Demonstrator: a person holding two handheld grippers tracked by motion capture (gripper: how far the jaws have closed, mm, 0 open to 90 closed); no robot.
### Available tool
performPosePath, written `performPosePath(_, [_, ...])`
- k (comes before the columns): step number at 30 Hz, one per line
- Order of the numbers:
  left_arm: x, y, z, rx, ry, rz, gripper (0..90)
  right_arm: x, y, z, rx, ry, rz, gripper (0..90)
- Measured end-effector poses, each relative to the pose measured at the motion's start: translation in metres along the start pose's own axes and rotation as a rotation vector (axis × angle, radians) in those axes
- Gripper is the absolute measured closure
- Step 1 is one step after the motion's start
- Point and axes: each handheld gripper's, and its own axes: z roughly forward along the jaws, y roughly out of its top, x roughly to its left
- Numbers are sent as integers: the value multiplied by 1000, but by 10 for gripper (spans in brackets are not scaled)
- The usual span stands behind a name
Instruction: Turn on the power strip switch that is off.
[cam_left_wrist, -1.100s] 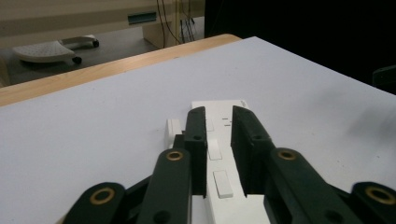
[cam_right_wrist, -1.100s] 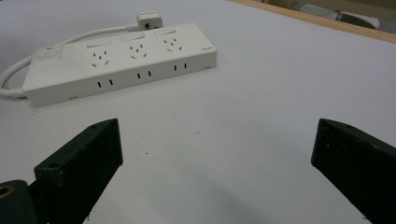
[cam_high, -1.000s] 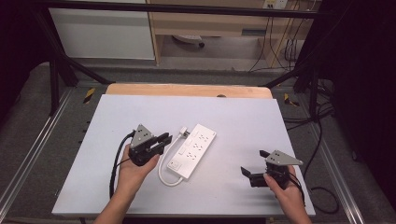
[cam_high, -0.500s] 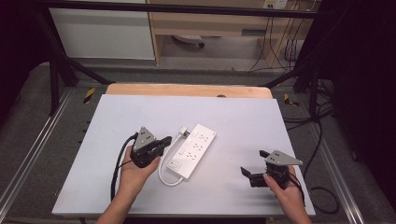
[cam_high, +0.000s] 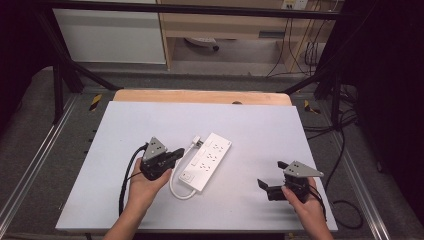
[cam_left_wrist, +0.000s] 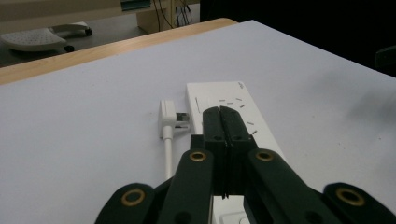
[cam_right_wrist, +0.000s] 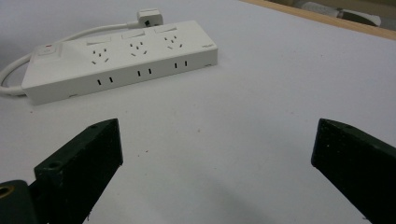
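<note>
High view first: the white power strip (cam_high: 205, 161) is laid at a slant near the middle of the white table (cam_high: 260, 125), with its cord looped round the near end and the plug (cam_high: 195, 141) parked just beside its far left edge. From the left gripper view the same plug (cam_left_wrist: 169, 116) is seen lying flat, prongs turned toward the strip (cam_left_wrist: 224, 100), touching or very nearly so. The left gripper (cam_high: 172, 156) is held right at the strip's left side, and its jaws have just been closing; they are now pressed together with nothing caught between them, tips hovering over the strip's top face. The right gripper (cam_high: 263, 186) is kept well apart, near the table's front right, jaws spread wide and empty, pointed back at the strip (cam_right_wrist: 121, 58), whose row of sockets and switch end are shown clearly there. As a guess, the step in hand looks like lining up on the strip with closed tips, maybe to press or nudge something. For the next move, a small careful push would be called for, and the strip would probably need steadying by the other gripper so it isn't slid across the table.
</note>
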Motion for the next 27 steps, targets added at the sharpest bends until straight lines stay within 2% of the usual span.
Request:
performPosePath(3, [2,-2,0,-4,-15,-32,900,0,0,0,2,0,-1,25])
performPosePath(10, [6,-5,3,13,-6,-39,900,0,0,0,2,1,0,25])
performPosePath(19, [3,-9,9,44,-18,-32,900,0,0,1,3,1,-2,25])
performPosePath(27, [-1,-13,15,82,-31,-7,900,0,0,1,9,1,-1,25])
